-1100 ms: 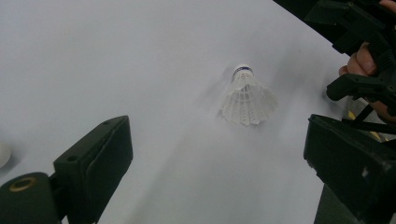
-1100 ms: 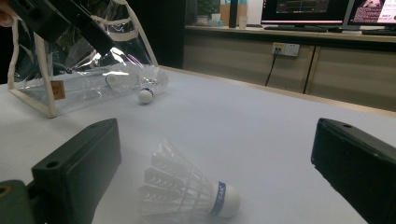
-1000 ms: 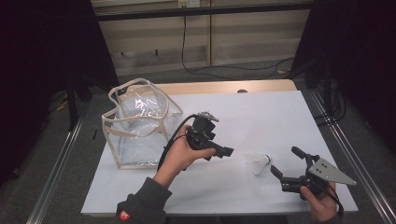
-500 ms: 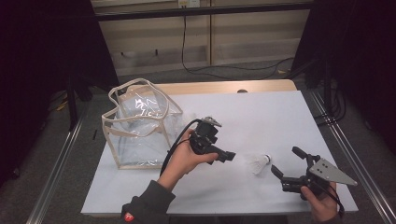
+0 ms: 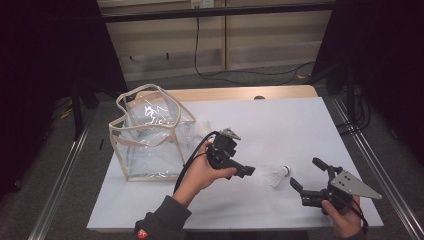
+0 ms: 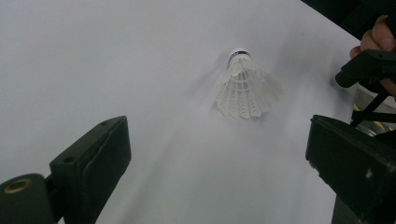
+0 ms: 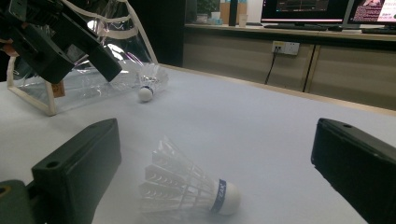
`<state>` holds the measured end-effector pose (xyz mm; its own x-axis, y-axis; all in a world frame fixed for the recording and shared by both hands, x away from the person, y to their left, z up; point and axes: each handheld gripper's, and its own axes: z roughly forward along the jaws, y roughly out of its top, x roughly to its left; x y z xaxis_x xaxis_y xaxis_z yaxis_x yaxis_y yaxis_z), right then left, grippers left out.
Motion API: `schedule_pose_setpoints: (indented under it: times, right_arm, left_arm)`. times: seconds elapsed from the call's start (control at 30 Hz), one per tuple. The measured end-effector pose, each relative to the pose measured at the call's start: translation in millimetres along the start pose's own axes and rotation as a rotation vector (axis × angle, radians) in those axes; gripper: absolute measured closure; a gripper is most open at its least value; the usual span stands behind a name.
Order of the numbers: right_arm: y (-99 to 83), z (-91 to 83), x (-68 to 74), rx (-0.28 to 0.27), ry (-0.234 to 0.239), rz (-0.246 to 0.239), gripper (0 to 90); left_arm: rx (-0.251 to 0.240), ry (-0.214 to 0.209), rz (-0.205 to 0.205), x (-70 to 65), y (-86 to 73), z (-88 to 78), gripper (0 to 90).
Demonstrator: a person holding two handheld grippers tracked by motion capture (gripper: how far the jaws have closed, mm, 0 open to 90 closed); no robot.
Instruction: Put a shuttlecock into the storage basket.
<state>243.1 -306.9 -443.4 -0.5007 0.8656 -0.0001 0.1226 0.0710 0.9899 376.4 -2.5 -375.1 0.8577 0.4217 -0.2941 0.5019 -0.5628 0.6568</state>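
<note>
A white feather shuttlecock (image 5: pixel 278 175) lies on its side on the white table (image 5: pixel 280 125), between the two grippers. My left gripper (image 5: pixel 243 168) is held just left of it, open, and the shuttlecock (image 6: pixel 245 89) lies beyond its empty jaws. My right gripper (image 5: pixel 305 173) rests at the front right, open wide. The shuttlecock (image 7: pixel 191 191) lies close between its jaws with the cork pointing right, not gripped. A second shuttlecock (image 7: pixel 149 84) lies by the clear bag (image 5: pixel 150 135) at the left.
The clear plastic bag (image 7: pixel 88 70) with beige trim stands open at the table's left. A wooden strip (image 5: pixel 240 93) runs along the far edge. Metal rails (image 5: pixel 380 170) flank both sides. A cable (image 5: pixel 192 160) trails from the left gripper.
My left gripper has moved right and toward the front, closing on the shuttlecock. The right gripper and the shuttlecock have stayed put.
</note>
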Motion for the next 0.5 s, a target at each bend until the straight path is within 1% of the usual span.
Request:
schedule_pose_setpoints:
  times: [0.3, 0.37, 0.5]
  right_arm:
    - [-0.4, -1.0, -0.1, 0.004, -0.002, 0.003, 1.6]
    - [-0.5, -1.5, -0.9, 0.001, -0.004, -0.004, 1.6]
    - [-0.6, -1.7, -1.9, 0.000, -0.004, 0.007, 1.6]
  left_arm:
    - [0.006, -0.007, 0.015, -2.7, 0.2, 8.2, 6.8]
    - [0.012, -0.006, 0.013, -2.5, 0.3, 10.4, 6.7]
    - [0.020, -0.001, 0.011, -2.9, 0.4, 15.3, 6.8]
